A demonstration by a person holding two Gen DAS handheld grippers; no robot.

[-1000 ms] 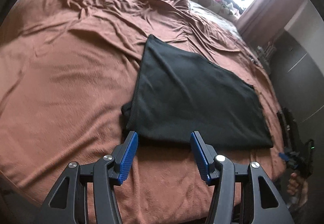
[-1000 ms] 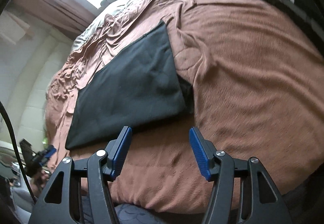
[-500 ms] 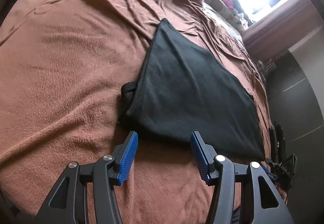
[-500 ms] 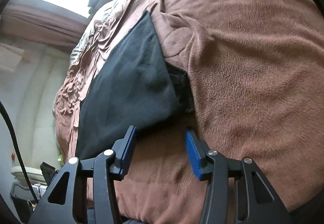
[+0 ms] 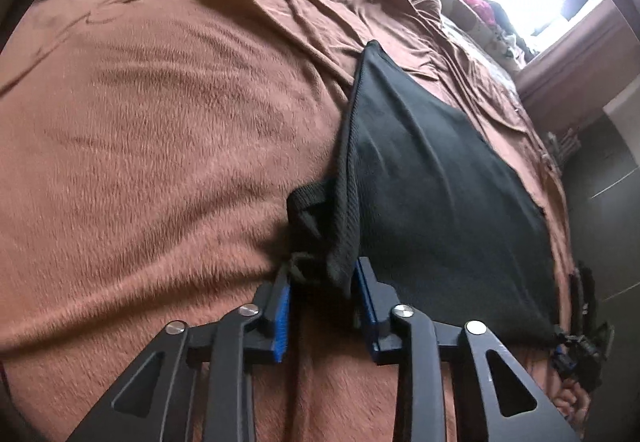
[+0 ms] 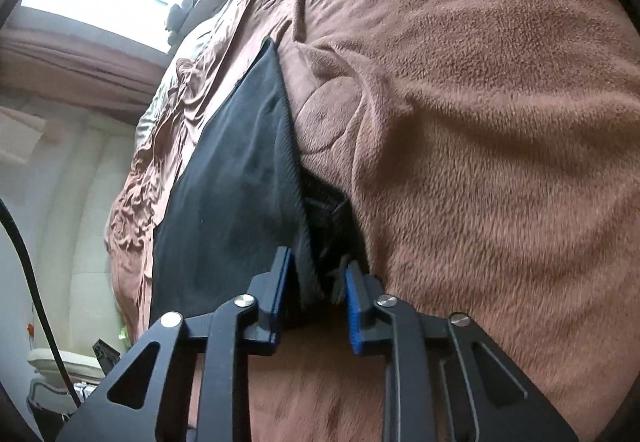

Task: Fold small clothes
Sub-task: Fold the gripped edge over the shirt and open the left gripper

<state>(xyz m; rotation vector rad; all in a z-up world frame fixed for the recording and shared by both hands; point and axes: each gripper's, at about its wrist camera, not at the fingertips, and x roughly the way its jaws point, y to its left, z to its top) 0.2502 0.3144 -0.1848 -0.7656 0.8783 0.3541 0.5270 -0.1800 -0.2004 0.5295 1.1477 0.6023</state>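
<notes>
- With both tools down at the near edge of the black garment (image 5: pixel 432 178), each one is taking a near corner; it lies flat on the brown fleece blanket (image 5: pixel 160 146) of the bed.
- Left gripper (image 5: pixel 322 286): its jaws have just been closing, and the bunched near-left corner, ribbed hem and all, sits between the blue pads (image 5: pixel 283 306). It reads as a pinch on the cloth, though how firmly is hard to tell.
- Right gripper (image 6: pixel 316 290): its jaws have just been closing too, narrowed onto the near-right corner, where dark layers fold in between the pads (image 6: pixel 354 306).
- Risk one: the left bite looks shallow, on a rolled hem. A quick lift could let it slip, leaving the fold lopsided.
- Risk two: the garment is already doubled. If either gripper has caught only the top layer, the under layer would stay behind and the stack would split open.
- Risk three: the pads sit low against the fleece; nipping blanket pile along with the cloth would drag the bedding up with it.
- Uneven lifting between the two hands would skew the edge.
</notes>
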